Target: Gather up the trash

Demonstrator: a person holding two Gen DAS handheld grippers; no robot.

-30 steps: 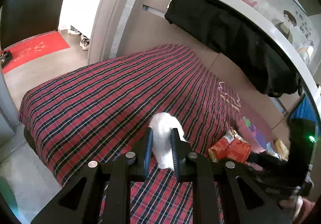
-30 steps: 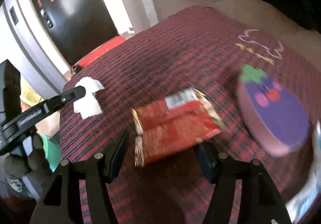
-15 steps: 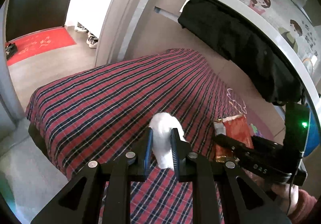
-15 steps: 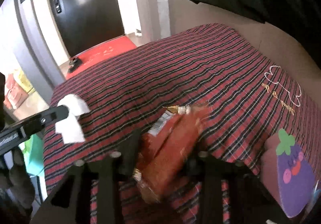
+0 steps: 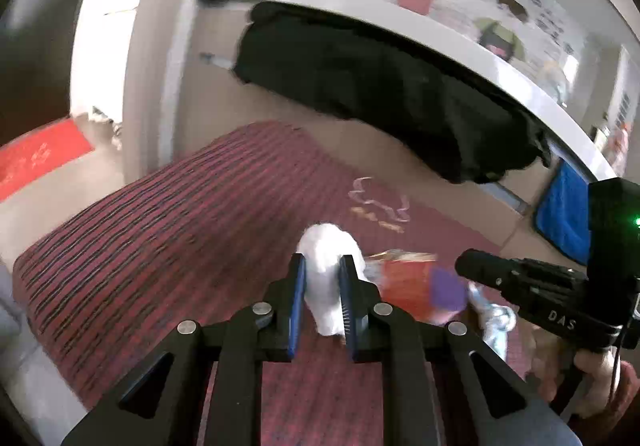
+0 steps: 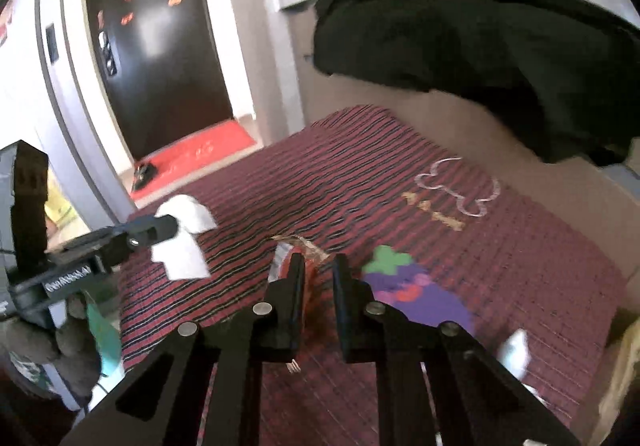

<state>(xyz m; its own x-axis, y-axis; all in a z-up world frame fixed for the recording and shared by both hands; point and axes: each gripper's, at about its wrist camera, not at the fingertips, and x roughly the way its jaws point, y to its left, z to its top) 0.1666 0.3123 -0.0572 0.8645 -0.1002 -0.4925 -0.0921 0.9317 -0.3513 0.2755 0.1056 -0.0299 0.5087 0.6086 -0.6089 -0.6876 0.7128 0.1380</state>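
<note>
My left gripper (image 5: 322, 266) is shut on a crumpled white tissue (image 5: 329, 246) and holds it above the red plaid bed cover (image 5: 180, 222). In the right wrist view the same tissue (image 6: 182, 250) hangs from the left gripper (image 6: 162, 227) at the left. My right gripper (image 6: 318, 266) has its jaws closing on a red snack wrapper (image 6: 310, 276), which is squeezed upright between them, its silver end (image 6: 285, 252) sticking out. The left wrist view shows the wrapper (image 5: 404, 282) blurred beside the right gripper (image 5: 466, 266).
A purple eggplant-shaped cushion (image 6: 412, 298) lies on the bed right of the wrapper. Pale crumpled plastic (image 6: 516, 350) sits near the bed's right end. A black garment (image 6: 460, 46) hangs over the headboard. A red doormat (image 6: 200, 150) lies before a dark door.
The right jaws closed on the red wrapper and lifted it off the bed. Both grippers rose and tilted up. The left kept its hold on the tissue.
</note>
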